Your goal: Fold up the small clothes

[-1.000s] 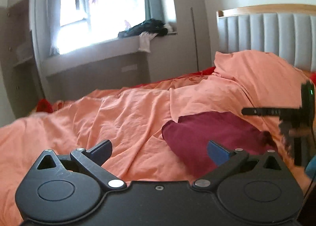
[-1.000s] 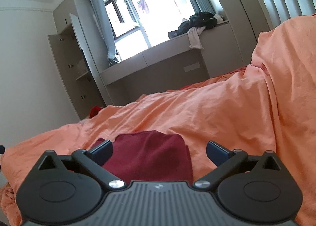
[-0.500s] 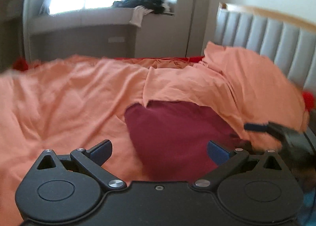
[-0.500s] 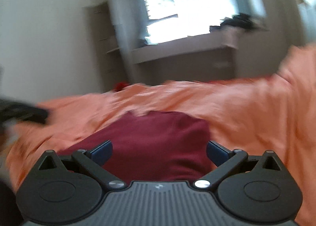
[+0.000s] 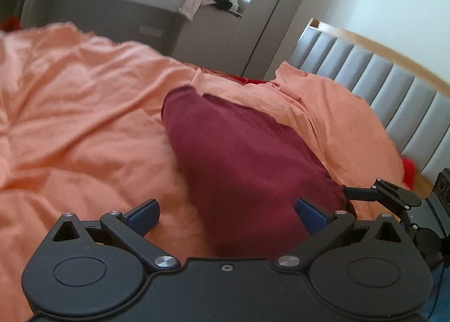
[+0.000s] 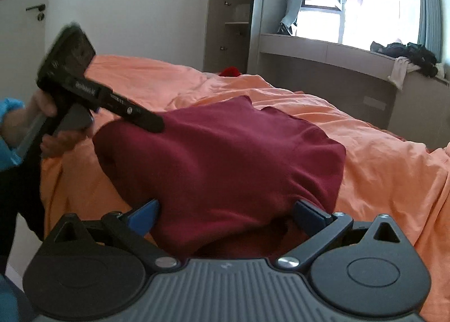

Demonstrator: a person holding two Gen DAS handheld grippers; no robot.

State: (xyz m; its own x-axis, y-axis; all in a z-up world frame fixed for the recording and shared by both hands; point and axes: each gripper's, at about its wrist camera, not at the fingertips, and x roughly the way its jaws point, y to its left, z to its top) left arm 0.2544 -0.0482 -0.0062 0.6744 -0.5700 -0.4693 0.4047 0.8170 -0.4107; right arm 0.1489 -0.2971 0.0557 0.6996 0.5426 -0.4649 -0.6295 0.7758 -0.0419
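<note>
Maroon garment (image 6: 222, 158) lies spread on the orange duvet (image 5: 70, 113) that covers the bed, its near edge directly ahead of both claws. In the left wrist view the cloth runs away from the left gripper (image 5: 226, 216) as a long band, its long axis slanting from the near right toward the far left, where its far end tucks under a turned-back flap of the duvet. The left gripper stands wide open, fingers spread, with the garment's near end between them but nothing pinched. The right gripper (image 6: 226, 213) is likewise open; the near hem, bunched and slightly raised, sits between its blue fingertips (image 6: 144, 213), and whether they touch the cloth cannot be told. Each gripper shows in the other's view at opposite near corners: the left tool's tip reaches the garment's left corner, the right tool's finger sits at the right corner. Both are thus about equally near, one to each corner, and the coming move looks like a paired pinch along the near edge. No container lies on the bed; the windowsill (image 6: 323, 50) holds a dark heap of clothes (image 6: 407, 53).
</note>
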